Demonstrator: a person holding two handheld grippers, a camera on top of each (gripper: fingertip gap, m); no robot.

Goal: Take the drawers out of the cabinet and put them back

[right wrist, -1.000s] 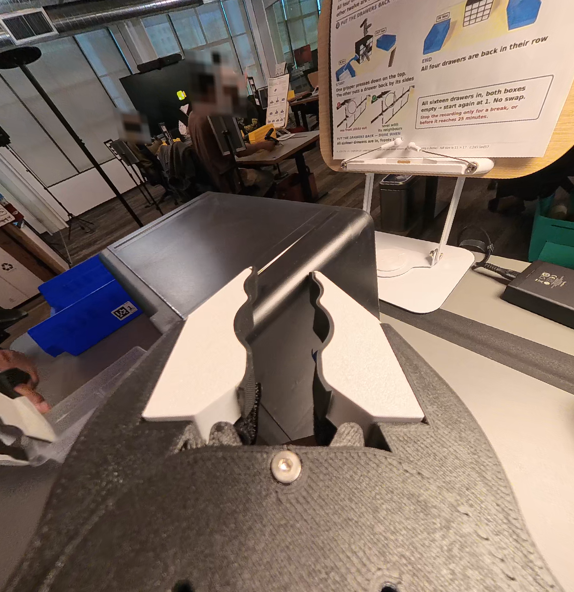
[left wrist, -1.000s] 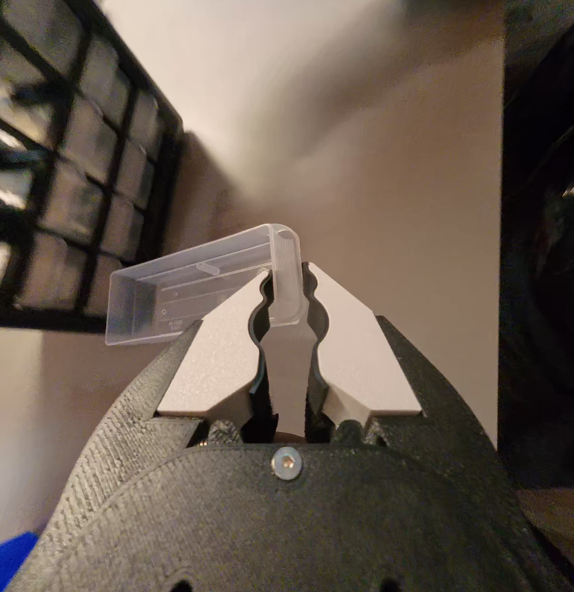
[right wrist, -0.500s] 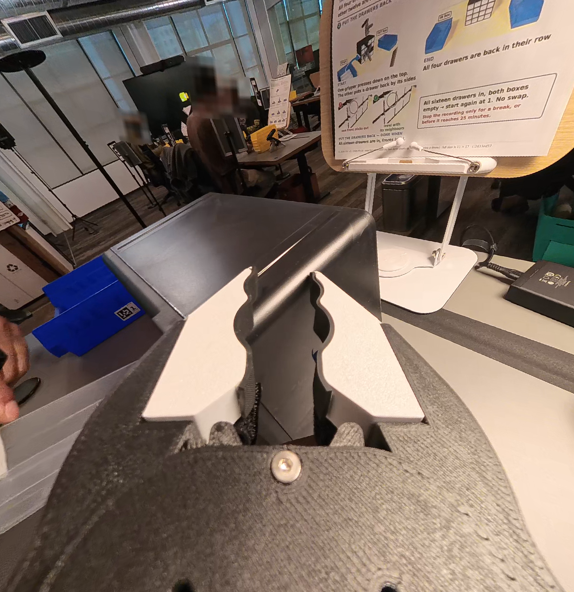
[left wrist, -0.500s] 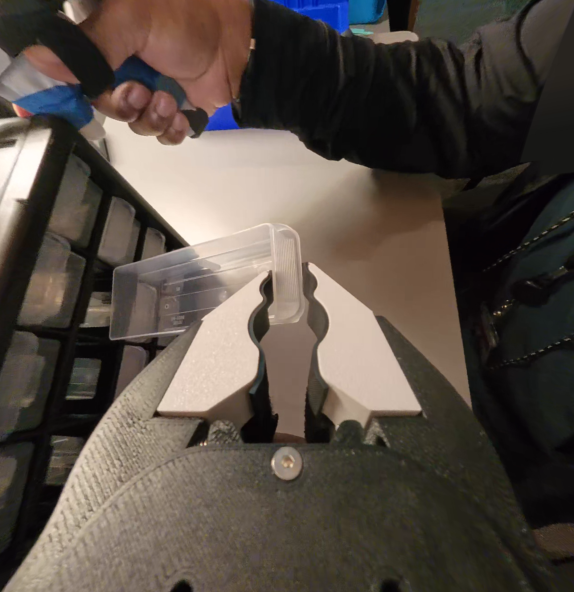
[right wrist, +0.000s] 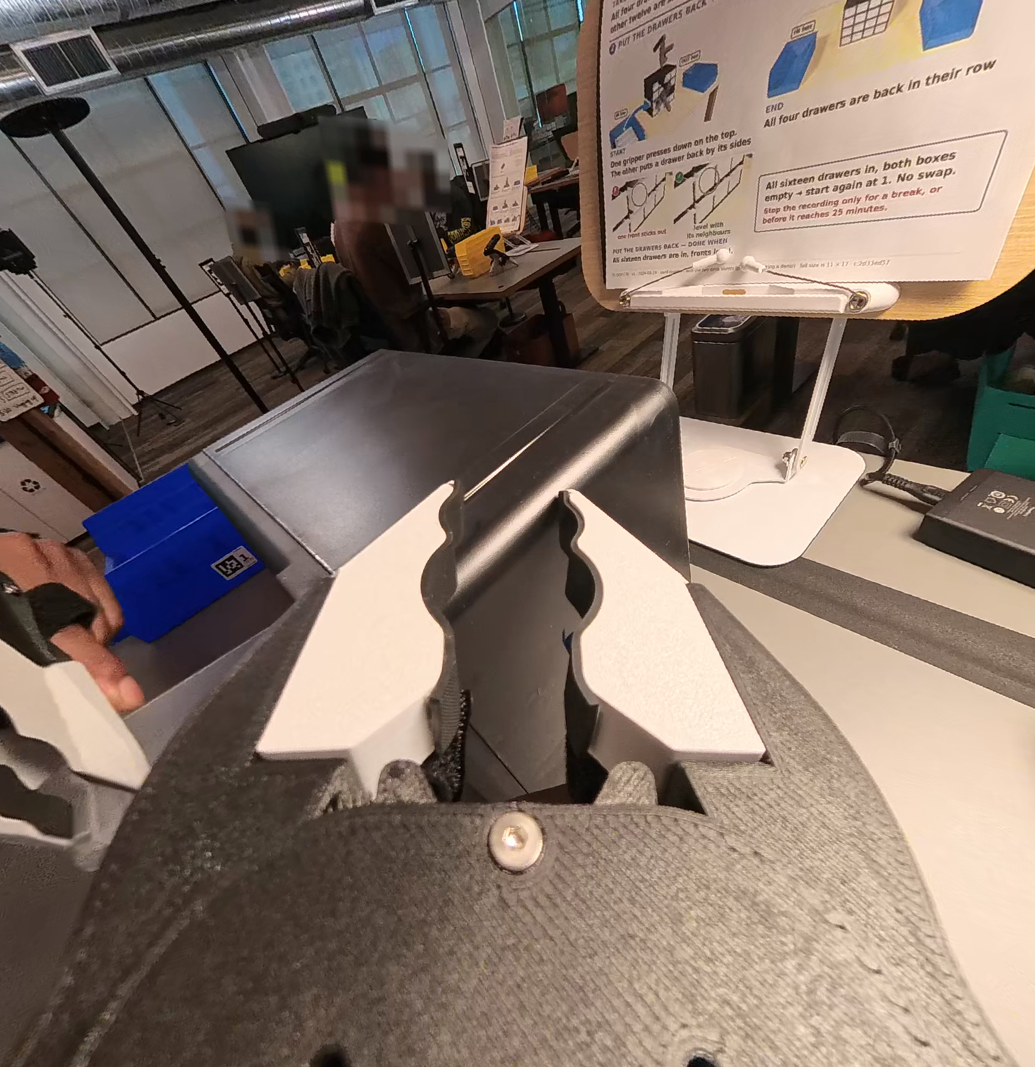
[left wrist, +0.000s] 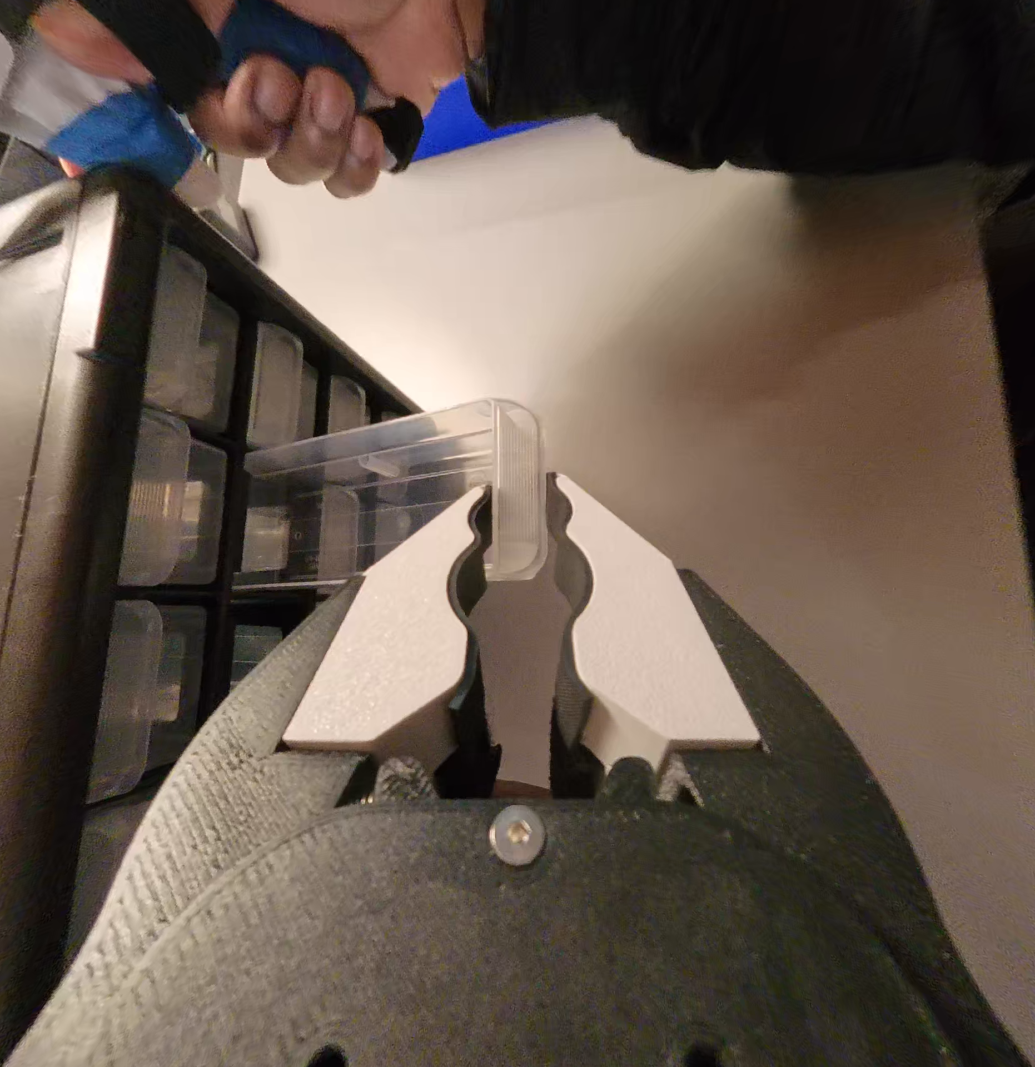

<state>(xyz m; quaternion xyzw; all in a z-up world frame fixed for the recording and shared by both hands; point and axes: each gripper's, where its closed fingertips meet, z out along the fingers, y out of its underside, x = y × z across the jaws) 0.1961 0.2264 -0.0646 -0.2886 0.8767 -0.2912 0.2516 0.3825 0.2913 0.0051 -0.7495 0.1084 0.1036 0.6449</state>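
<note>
The left gripper [left wrist: 518,508] has swung round since a second ago: then it carried the clear drawer [left wrist: 388,462] against bare wall with the cabinet's grid off to one side, and now the drawer's far end points straight at the black cabinet [left wrist: 99,404], close to the face where the other clear drawers sit in their slots. Its fingers [left wrist: 399,623] are clamped on the drawer's ribbed front handle, one pad on each side, and the drawer sticks out sideways from the grip, slightly tilted. The right gripper [right wrist: 509,519] has hardly shifted; it rests on the cabinet's top near the rounded rear edge, its tongs standing apart with nothing between them, apparently pressing down to steady the box. The hand [left wrist: 284,104] working it shows above the cabinet in the left wrist view. A blue bin [right wrist: 157,548] stands beyond the cabinet on the table [right wrist: 908,722]. I take this to be the putting-back step, with the drawer just short of its slot. The next move calls for levelling the drawer, lining its rear end squarely with an open slot, and sliding it in until the front sits flush with its neighbours, while the right one holds the cabinet firm.
</note>
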